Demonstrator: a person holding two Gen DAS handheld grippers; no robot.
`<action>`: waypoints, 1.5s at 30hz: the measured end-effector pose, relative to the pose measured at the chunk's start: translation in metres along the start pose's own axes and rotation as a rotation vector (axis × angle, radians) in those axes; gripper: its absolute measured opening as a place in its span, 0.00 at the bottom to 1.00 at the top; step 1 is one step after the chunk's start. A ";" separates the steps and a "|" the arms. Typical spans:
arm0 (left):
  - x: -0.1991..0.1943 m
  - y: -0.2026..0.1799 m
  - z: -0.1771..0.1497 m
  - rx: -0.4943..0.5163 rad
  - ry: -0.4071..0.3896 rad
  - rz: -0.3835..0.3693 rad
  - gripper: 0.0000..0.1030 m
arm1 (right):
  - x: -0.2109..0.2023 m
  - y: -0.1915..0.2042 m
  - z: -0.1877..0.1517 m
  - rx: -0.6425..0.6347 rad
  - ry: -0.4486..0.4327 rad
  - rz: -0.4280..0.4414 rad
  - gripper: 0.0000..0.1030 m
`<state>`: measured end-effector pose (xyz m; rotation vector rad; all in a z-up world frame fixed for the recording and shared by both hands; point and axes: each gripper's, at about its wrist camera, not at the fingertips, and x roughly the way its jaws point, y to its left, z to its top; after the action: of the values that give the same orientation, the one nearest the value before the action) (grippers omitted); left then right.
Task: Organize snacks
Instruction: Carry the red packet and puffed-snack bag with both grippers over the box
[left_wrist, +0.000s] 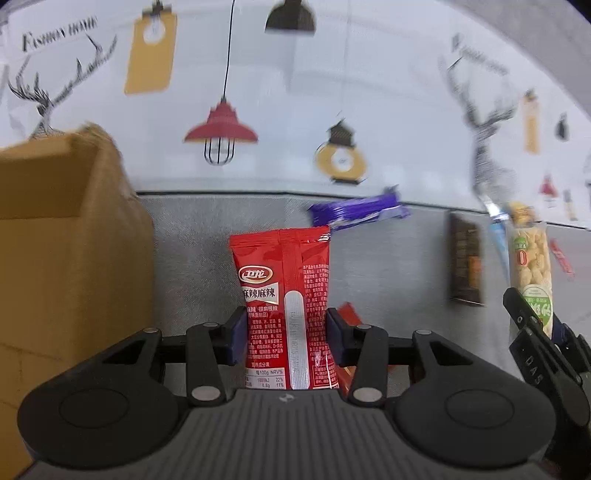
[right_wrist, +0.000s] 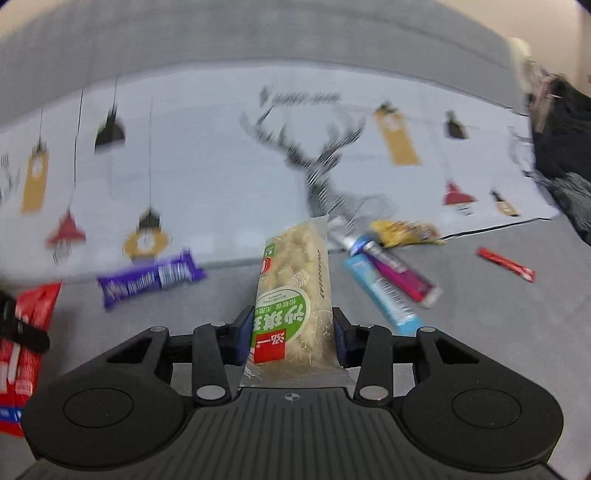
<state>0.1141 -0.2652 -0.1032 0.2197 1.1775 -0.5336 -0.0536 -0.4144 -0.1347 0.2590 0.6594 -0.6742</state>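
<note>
My left gripper (left_wrist: 286, 334) is shut on a red spicy-snack packet (left_wrist: 284, 291), held upright above the grey surface. My right gripper (right_wrist: 290, 338) is shut on a clear packet of pale puffed snack with a green label (right_wrist: 295, 295); the same packet and gripper show at the right edge of the left wrist view (left_wrist: 532, 269). The red packet shows at the left edge of the right wrist view (right_wrist: 22, 332). A brown cardboard box (left_wrist: 62, 240) stands close on the left of the left gripper.
On the grey surface lie a purple bar (right_wrist: 147, 277), a blue tube (right_wrist: 384, 291), a magenta stick (right_wrist: 402, 275), a yellow packet (right_wrist: 402, 232), a thin red stick (right_wrist: 506, 264) and a dark brown box (left_wrist: 466, 260). A patterned wall sheet (left_wrist: 295, 110) stands behind.
</note>
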 end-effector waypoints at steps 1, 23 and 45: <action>-0.013 0.002 -0.004 0.004 -0.017 -0.012 0.48 | -0.013 -0.003 0.003 0.020 -0.013 0.004 0.43; -0.268 0.162 -0.202 -0.064 -0.206 0.049 0.48 | -0.305 0.123 -0.060 -0.068 -0.023 0.444 0.43; -0.316 0.208 -0.282 -0.122 -0.274 -0.015 0.48 | -0.381 0.166 -0.095 -0.206 -0.034 0.478 0.43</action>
<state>-0.0989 0.1244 0.0566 0.0314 0.9410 -0.4859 -0.2160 -0.0605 0.0389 0.2036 0.6001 -0.1506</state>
